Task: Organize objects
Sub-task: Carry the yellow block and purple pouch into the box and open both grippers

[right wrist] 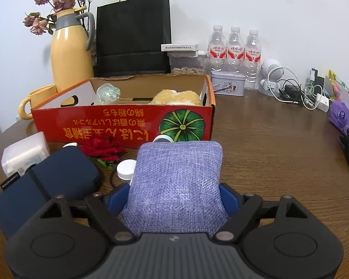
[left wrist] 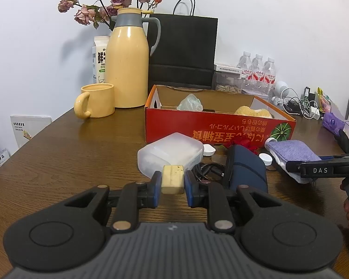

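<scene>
Two claws clamp: left [left wrist: 172,182] waxy yellow block [left wrist: 172,179], right [right wrist: 174,200] woven purple pouch [right wrist: 176,186].

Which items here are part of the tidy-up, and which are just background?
In play:
left gripper, shut on a pale yellow block
right gripper, shut on a purple woven pouch
red cardboard box, open, likely the destination
navy case, frosted plastic box, white caps: loose in front of the box

Background:
yellow thermos
yellow mug
black paper bag
water bottles
</scene>
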`<state>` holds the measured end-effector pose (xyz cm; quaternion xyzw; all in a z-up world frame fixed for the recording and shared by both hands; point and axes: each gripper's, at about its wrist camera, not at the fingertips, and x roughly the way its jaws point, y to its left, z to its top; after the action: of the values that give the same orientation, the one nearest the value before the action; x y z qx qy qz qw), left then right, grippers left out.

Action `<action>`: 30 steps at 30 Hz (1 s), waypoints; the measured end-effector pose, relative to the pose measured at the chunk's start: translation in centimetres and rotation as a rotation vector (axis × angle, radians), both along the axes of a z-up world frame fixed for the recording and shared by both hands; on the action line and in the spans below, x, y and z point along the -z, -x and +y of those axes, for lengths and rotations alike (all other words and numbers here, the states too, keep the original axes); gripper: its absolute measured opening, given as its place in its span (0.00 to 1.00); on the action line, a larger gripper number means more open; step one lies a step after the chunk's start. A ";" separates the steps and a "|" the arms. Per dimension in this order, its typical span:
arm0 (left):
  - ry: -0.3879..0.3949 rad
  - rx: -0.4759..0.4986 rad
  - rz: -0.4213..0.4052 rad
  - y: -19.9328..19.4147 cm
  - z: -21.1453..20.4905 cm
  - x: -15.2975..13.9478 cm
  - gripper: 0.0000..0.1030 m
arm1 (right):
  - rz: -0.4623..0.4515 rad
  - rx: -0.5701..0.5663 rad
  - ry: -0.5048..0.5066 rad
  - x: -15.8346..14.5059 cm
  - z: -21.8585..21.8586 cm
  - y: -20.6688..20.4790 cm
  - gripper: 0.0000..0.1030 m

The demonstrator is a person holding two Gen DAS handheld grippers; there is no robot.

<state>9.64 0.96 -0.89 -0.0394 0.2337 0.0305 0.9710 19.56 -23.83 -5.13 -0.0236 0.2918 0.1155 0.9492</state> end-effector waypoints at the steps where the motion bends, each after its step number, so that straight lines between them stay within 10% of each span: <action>1: 0.000 -0.001 -0.001 0.0 0.0 0.0 0.21 | -0.008 0.003 0.004 -0.1 0.0 0.1 0.74; 17: -0.001 0.010 -0.029 -0.4 -0.3 -0.5 0.21 | -0.199 -0.047 -0.009 -1.8 -0.5 2.9 0.22; 30: -0.011 0.083 -0.180 -5.9 -2.2 -5.9 0.21 | -0.315 -0.137 -0.031 -5.8 2.6 1.3 0.18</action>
<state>15.59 -1.22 4.99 -0.0269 0.1469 -0.0120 0.9887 18.24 -21.21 0.71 -0.0464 0.1352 0.1795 0.9733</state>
